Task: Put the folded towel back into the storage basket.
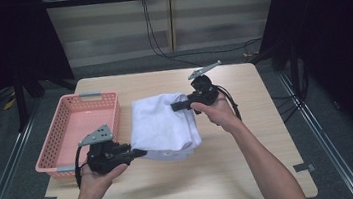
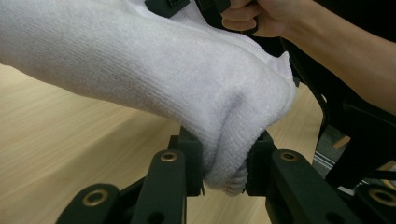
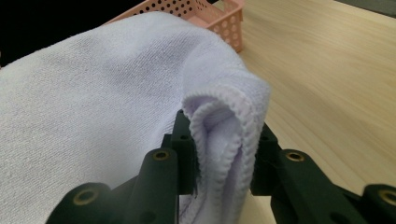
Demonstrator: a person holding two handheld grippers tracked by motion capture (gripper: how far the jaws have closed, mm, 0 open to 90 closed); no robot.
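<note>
The left gripper (image 1: 140, 153) pinched the near corner of the folded white towel (image 1: 159, 124), bunched between its jaws. Beyond it, the right gripper (image 1: 175, 107) clamped the towel's far corner, the pink basket (image 1: 63, 137) just past the cloth.

I see a white terry-cloth towel (image 1: 162, 126) with a soft, looped nap and stitched hem, matt black plastic tongs (image 2: 224, 161) with brass-coloured rivets, a pale wood-grain desk (image 1: 213, 176) with a smooth satin finish, and a perforated pink plastic basket (image 1: 65, 152).
</note>
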